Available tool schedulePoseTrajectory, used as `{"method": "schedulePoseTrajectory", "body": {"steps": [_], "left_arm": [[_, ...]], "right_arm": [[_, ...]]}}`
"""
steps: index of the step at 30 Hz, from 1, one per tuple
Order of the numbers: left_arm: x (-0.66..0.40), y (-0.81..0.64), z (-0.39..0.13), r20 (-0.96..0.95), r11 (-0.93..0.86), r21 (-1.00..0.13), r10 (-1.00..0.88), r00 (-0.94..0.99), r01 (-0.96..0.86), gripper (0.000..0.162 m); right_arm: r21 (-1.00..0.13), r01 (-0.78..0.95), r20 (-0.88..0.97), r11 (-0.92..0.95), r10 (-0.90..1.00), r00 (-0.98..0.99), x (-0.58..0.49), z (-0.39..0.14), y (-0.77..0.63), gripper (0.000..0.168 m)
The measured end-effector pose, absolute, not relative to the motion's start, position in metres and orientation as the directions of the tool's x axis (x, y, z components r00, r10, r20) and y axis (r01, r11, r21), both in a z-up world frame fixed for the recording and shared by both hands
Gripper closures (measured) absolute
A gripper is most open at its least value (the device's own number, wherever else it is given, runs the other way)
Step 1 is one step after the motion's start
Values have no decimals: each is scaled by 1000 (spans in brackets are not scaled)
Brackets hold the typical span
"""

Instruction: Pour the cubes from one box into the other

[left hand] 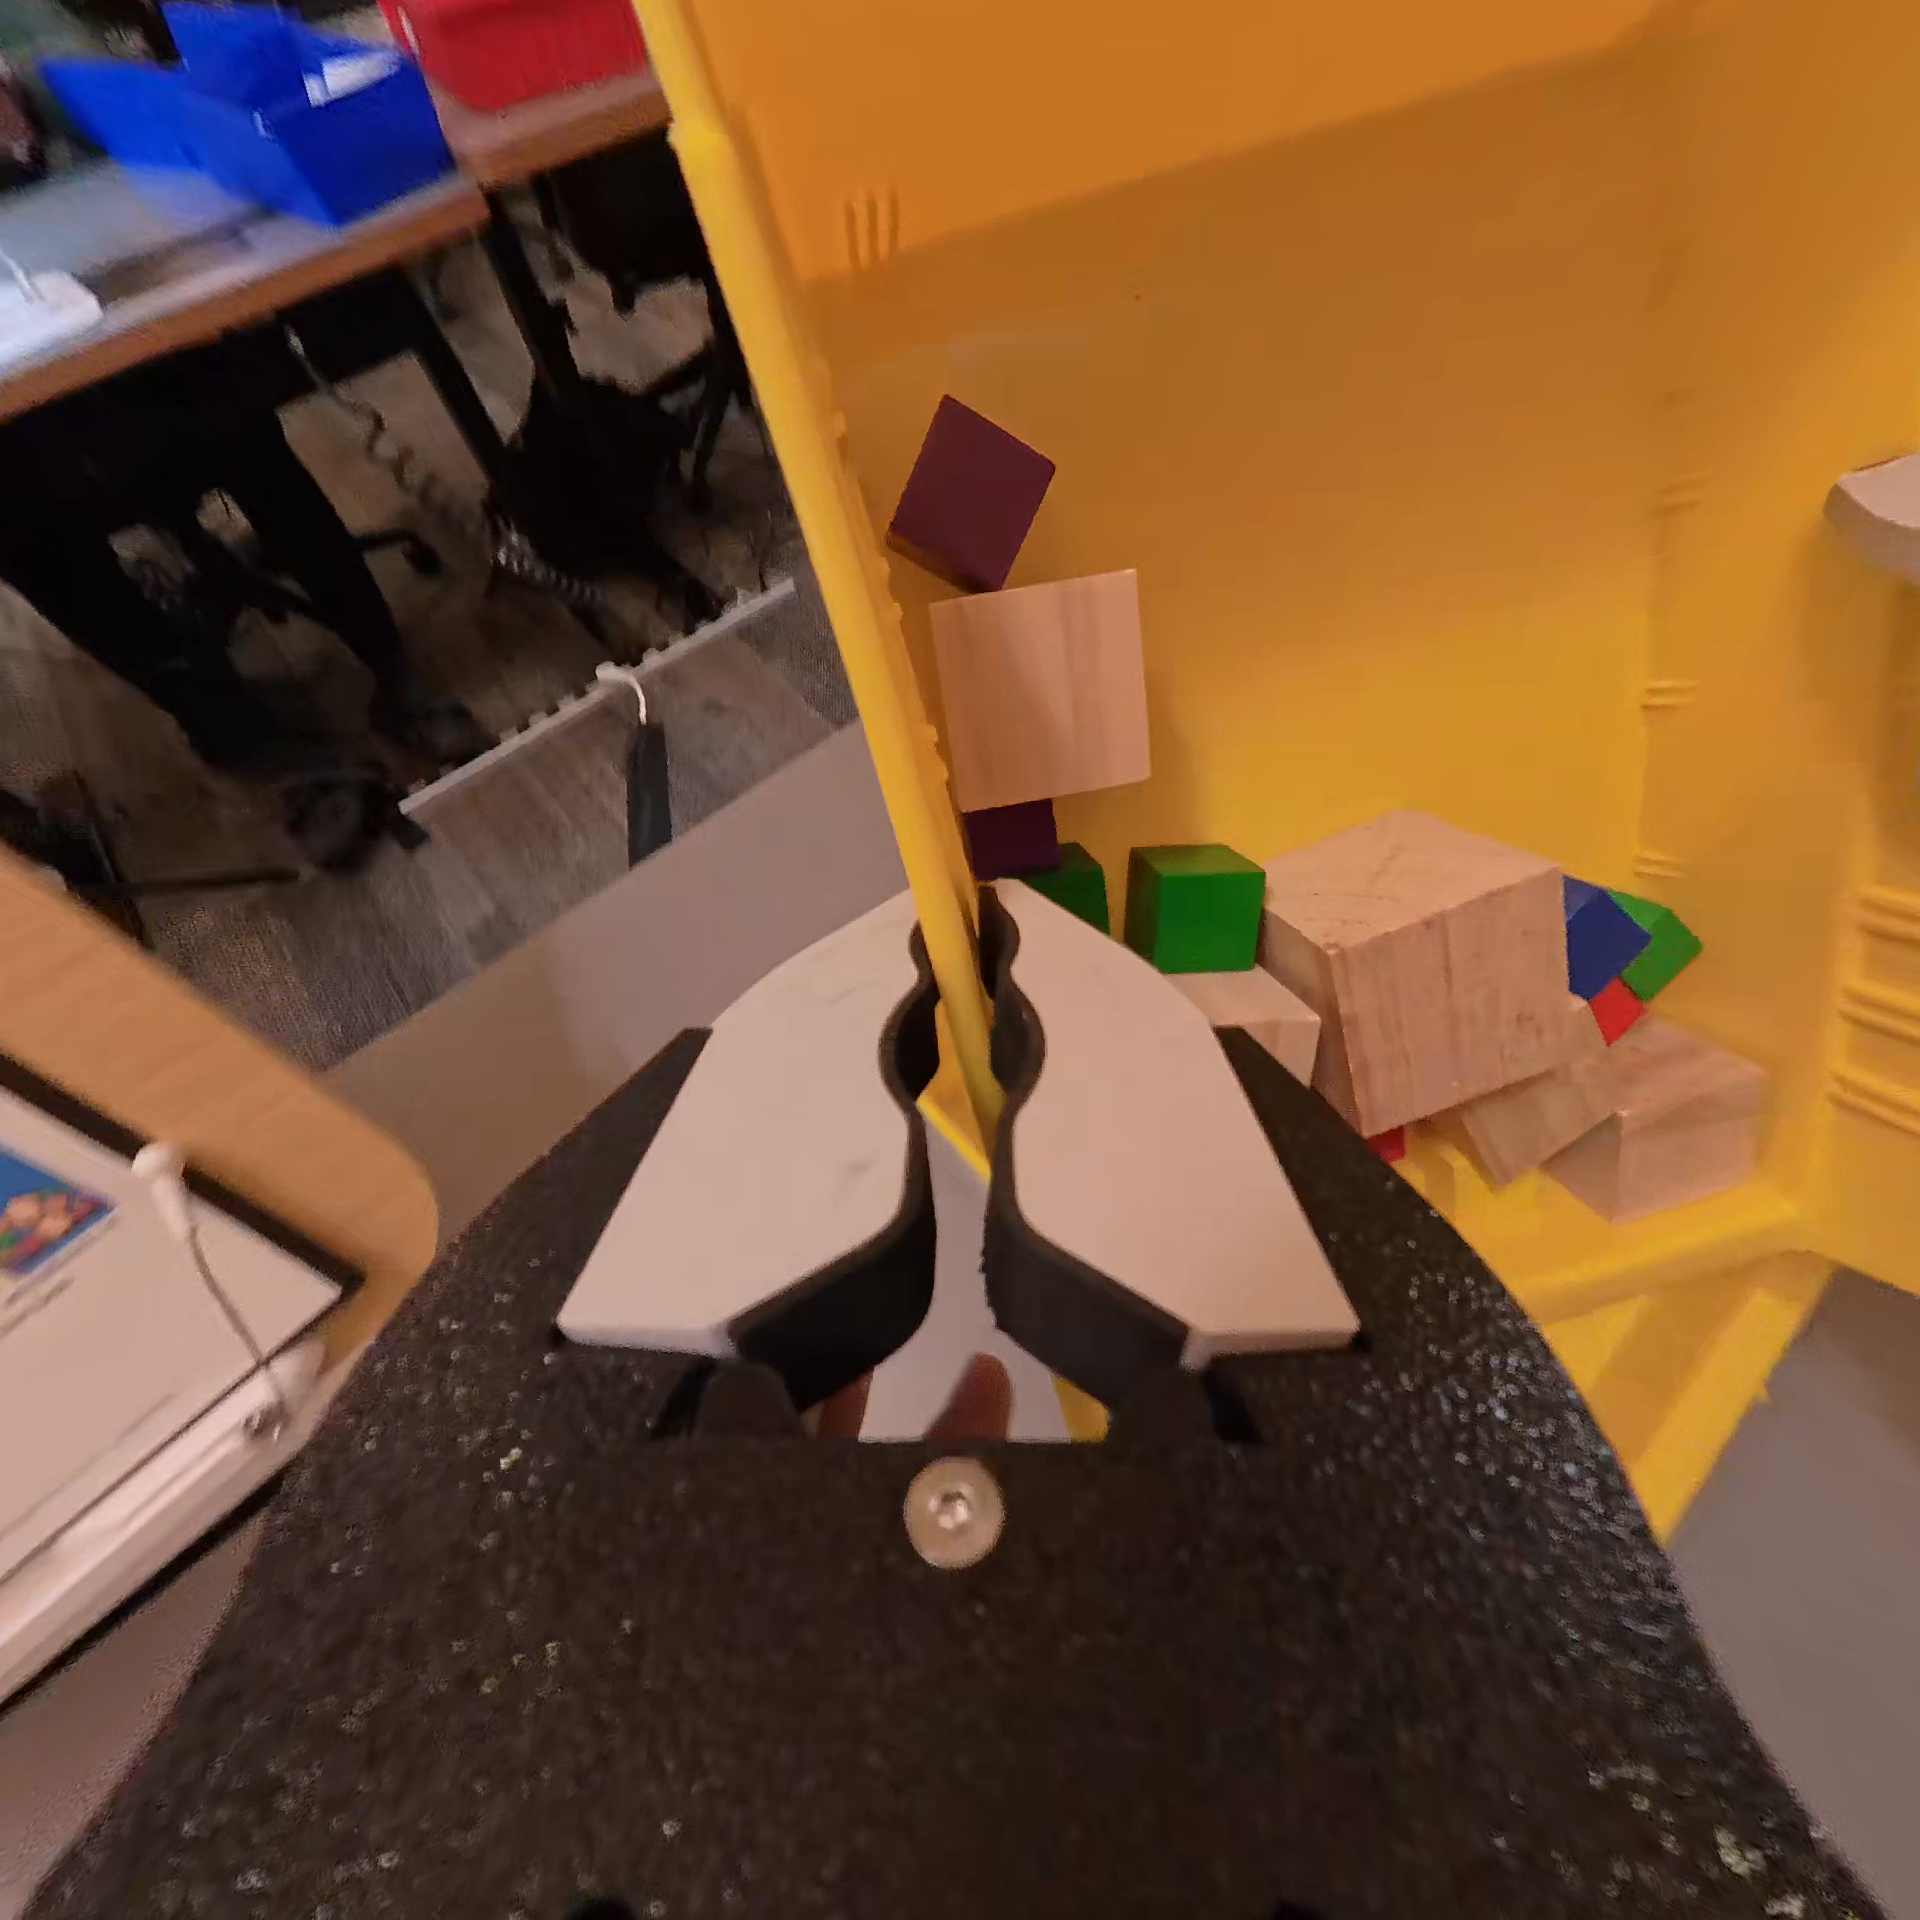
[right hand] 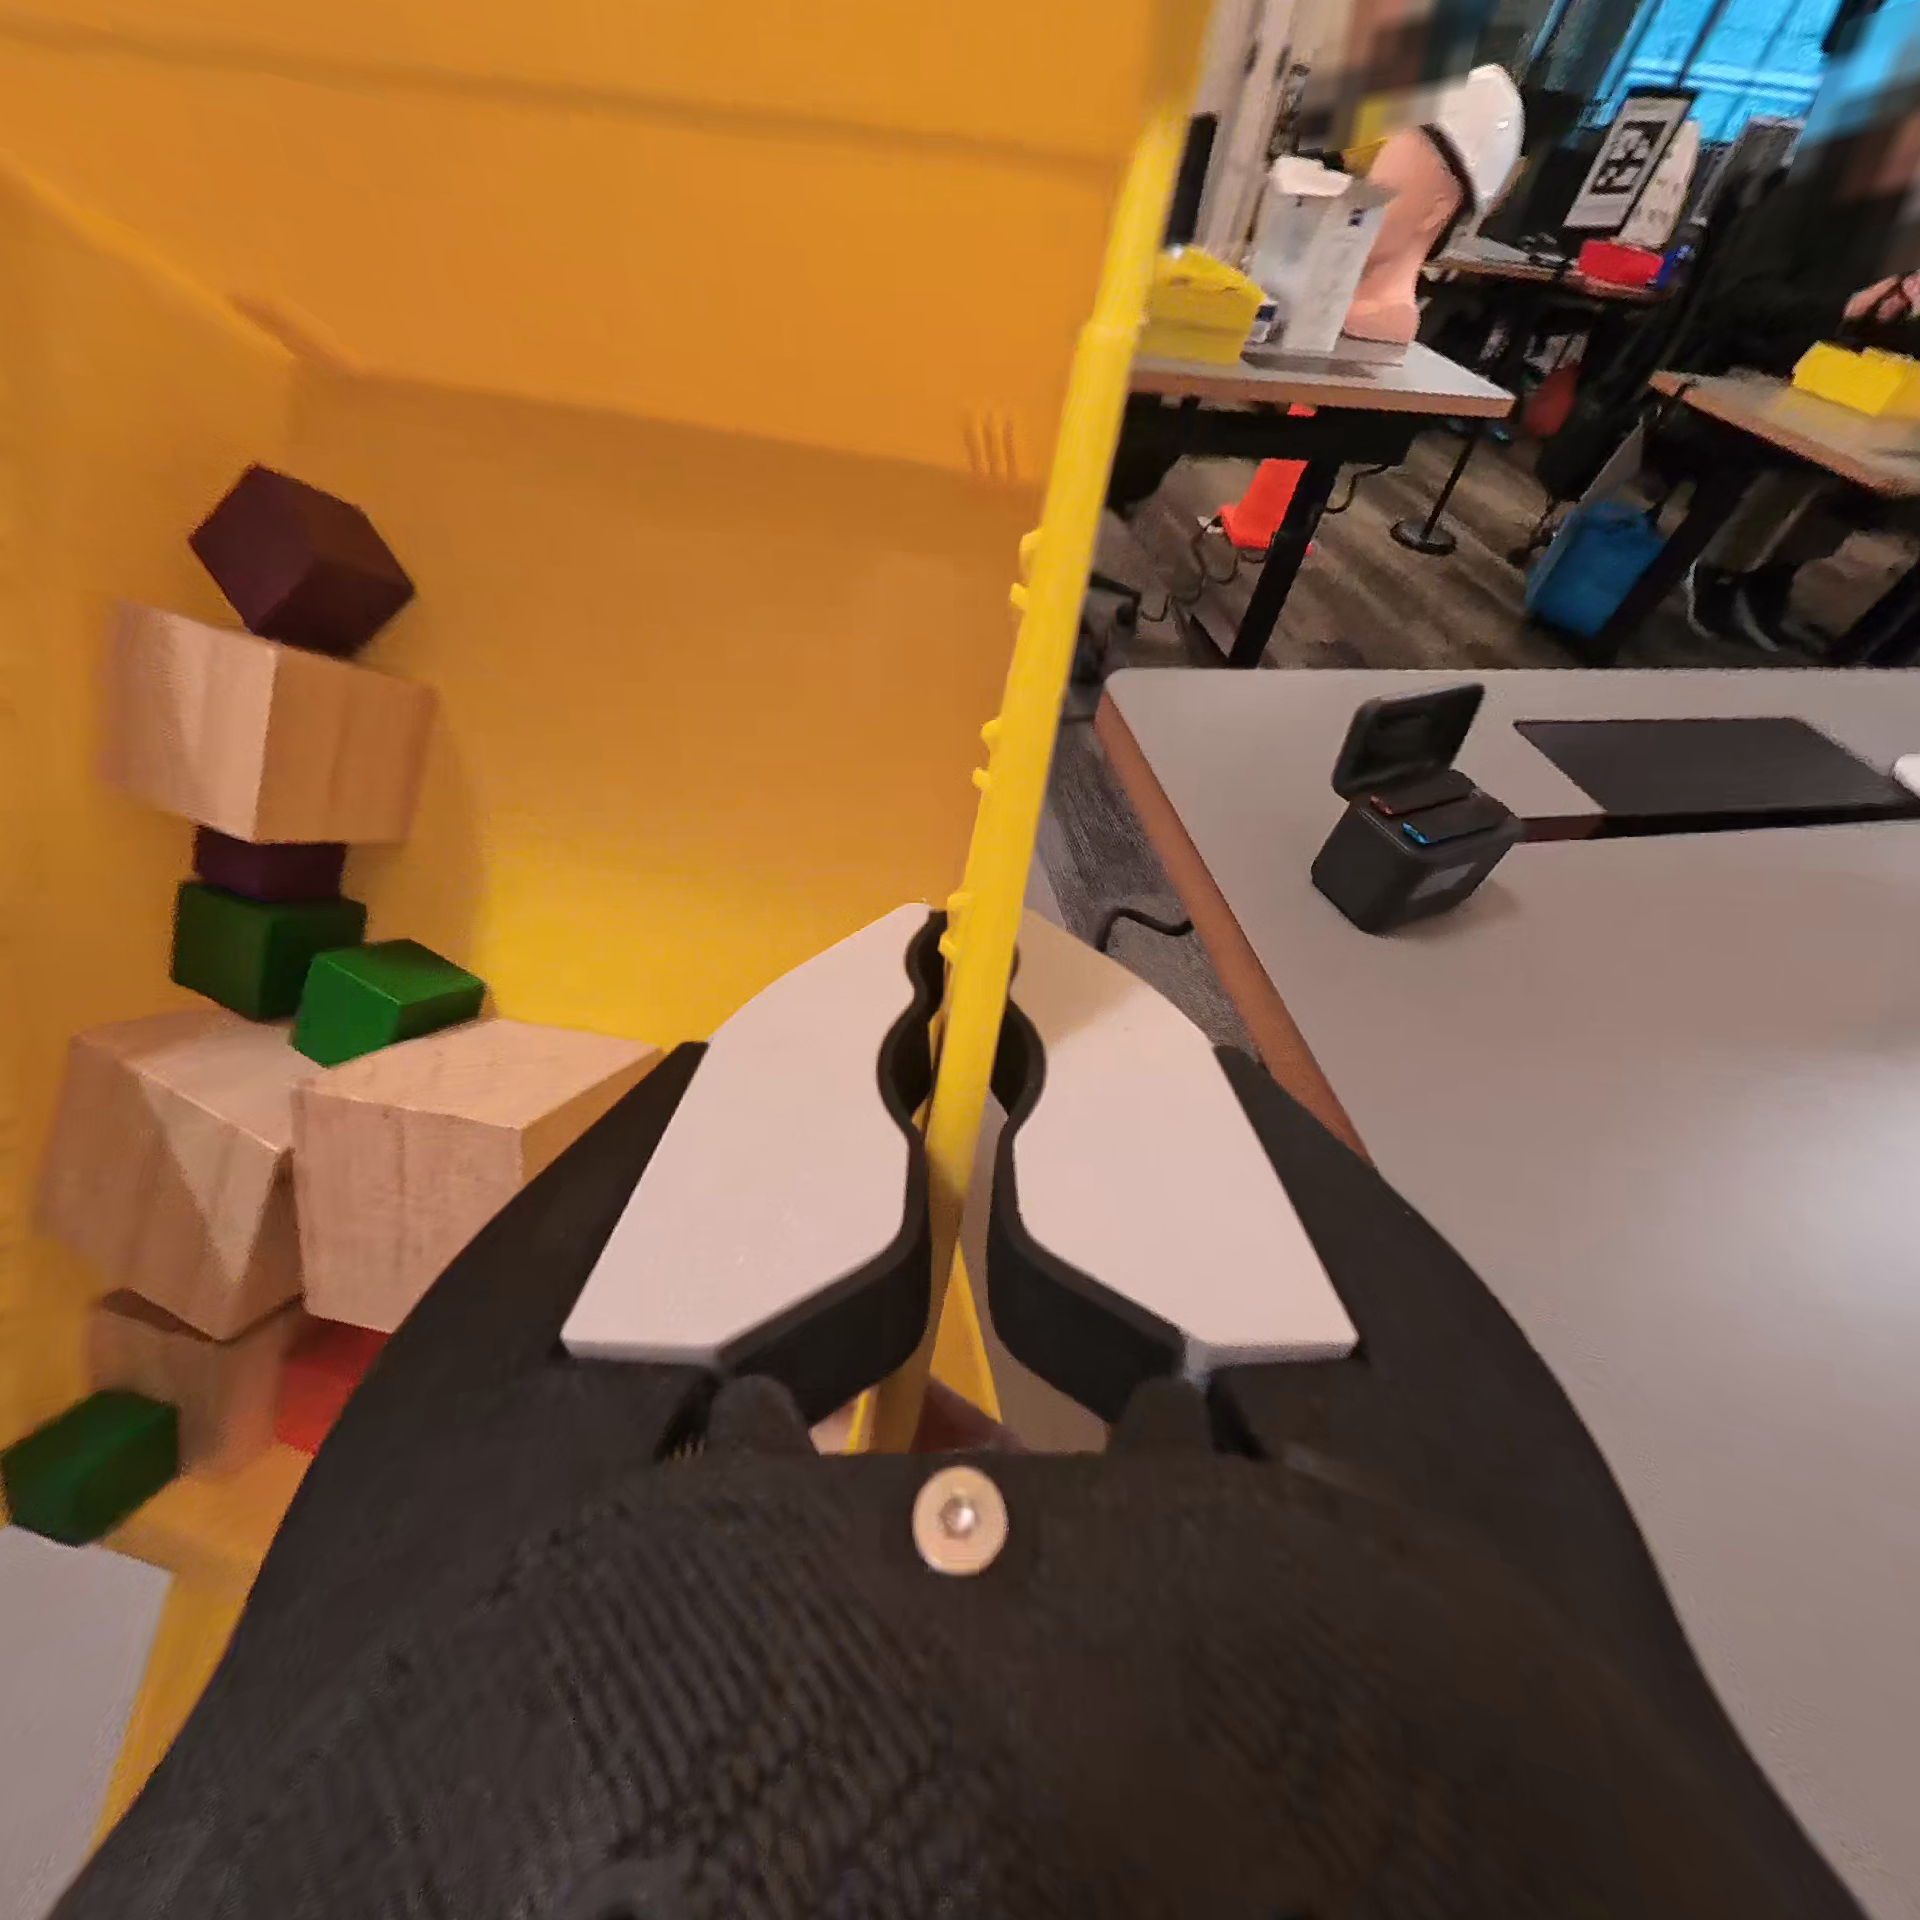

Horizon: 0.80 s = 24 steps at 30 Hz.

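Room: We see a busy workroom with brown-edged tables, blue bins [left hand: 260,114] and a red bin [left hand: 520,47] far back.
Table: We work over a grey table [right hand: 1610,1195]. A small black case [right hand: 1413,821] with its lid up sits on it, next to a flat black mat [right hand: 1694,764].
Yellow box: We hold the yellow box [left hand: 1299,520] tipped up steeply, so we look right into it.
Left gripper: Our left gripper [left hand: 961,997] is pinched tight on one thin wall of the yellow box.
Right gripper: Our right gripper [right hand: 961,1013] is pinched tight on the wall on the other side.
Cubes: The cubes are inside the yellow box, piled at its low end and up one wall.
Top of pile: A purple cube [left hand: 971,494] sits highest, touching a pale wooden cube [left hand: 1039,691] under it.
Middle: A green cube [left hand: 1195,904] rests by a big wooden cube [left hand: 1423,987].
Corner: A blue cube [left hand: 1595,935] and a red cube [left hand: 1616,1008] are squeezed in the corner.
Edge: One green cube [right hand: 88,1465] is at the open lip of the box.
Other box: We cannot tell where it is.
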<state>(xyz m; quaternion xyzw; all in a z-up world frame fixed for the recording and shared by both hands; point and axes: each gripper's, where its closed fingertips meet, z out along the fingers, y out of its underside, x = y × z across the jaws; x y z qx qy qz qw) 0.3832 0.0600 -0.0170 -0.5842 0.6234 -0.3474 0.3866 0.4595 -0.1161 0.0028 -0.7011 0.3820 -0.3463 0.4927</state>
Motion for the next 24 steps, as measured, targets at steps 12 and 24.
{"method": "schedulePoseTrajectory", "body": {"steps": [12, 24], "left_arm": [[422, 37, -1, -35, 35, -993, -999, -1, -111, 159], [434, 47, -5, 46, -47, -997, -999, -17, 57, 159]], "right_arm": [[-987, 157, 100, -45, -928, 360, 468, 39, -142, 161], [-955, 296, 124, -20, -934, 335, 475, 37, -133, 161]]}}
